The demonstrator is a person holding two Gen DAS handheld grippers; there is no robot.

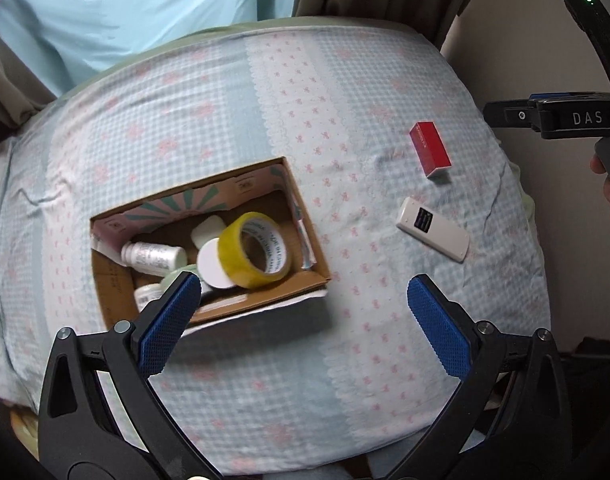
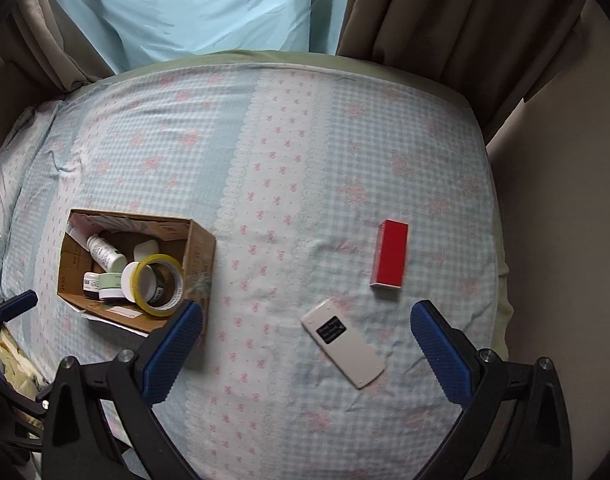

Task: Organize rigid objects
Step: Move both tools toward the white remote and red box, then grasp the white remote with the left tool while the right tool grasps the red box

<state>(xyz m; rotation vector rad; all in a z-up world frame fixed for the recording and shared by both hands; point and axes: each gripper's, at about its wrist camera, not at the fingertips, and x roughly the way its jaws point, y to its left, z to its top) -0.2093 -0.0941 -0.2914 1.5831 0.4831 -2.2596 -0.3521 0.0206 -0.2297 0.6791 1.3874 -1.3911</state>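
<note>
A cardboard box sits on the bed and holds a yellow tape roll, white bottles and small jars. A red box and a white remote lie on the sheet to the box's right. My left gripper is open and empty, above the box's near right corner. My right gripper is open and empty, just over the remote; part of it shows in the left wrist view.
The bed has a blue checked sheet. Brown curtains and a light blue curtain hang behind it. A wall runs along the bed's right edge.
</note>
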